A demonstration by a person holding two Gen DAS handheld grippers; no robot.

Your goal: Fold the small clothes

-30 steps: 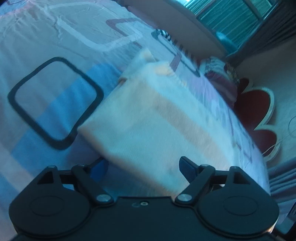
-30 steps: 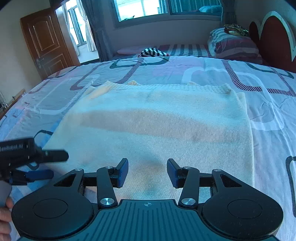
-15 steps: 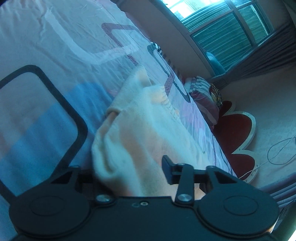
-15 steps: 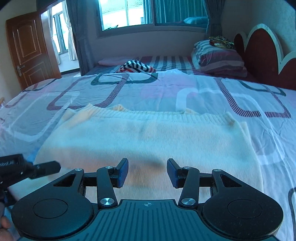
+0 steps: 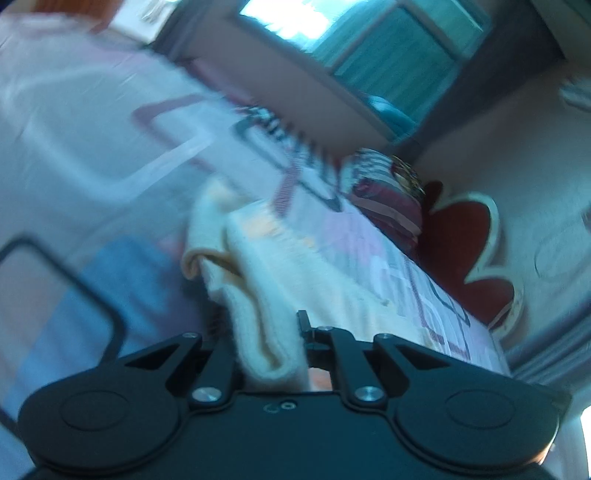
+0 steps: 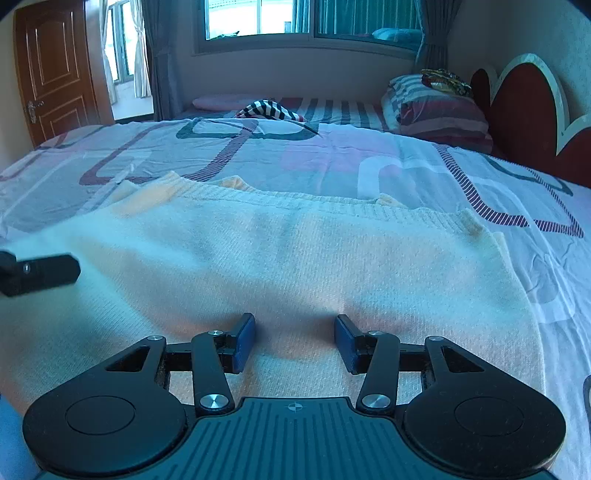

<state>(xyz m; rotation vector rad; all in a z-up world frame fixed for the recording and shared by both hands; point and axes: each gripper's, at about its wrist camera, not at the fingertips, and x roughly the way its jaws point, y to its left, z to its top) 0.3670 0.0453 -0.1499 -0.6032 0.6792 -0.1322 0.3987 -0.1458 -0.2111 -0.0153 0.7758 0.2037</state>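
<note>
A cream knit garment (image 6: 295, 258) lies spread on the patterned bed sheet (image 6: 332, 155). My left gripper (image 5: 267, 339) is shut on the garment's near left edge (image 5: 258, 314) and lifts it, so the cloth bunches and curls between the jaws. That gripper also shows at the left edge of the right wrist view (image 6: 40, 273). My right gripper (image 6: 294, 341) is open and empty, low over the garment's near edge, its blue pads (image 6: 243, 341) apart.
A striped cloth (image 6: 269, 109) and folded striped bedding (image 6: 439, 107) lie at the far side of the bed. A red scalloped headboard (image 6: 524, 118) stands on the right. A wooden door (image 6: 55, 70) is at far left, a window (image 6: 303, 18) behind.
My left gripper has closed on the garment's edge and raised it, curling the cloth. My right gripper has dropped lower and moved forward over the garment, still open.
</note>
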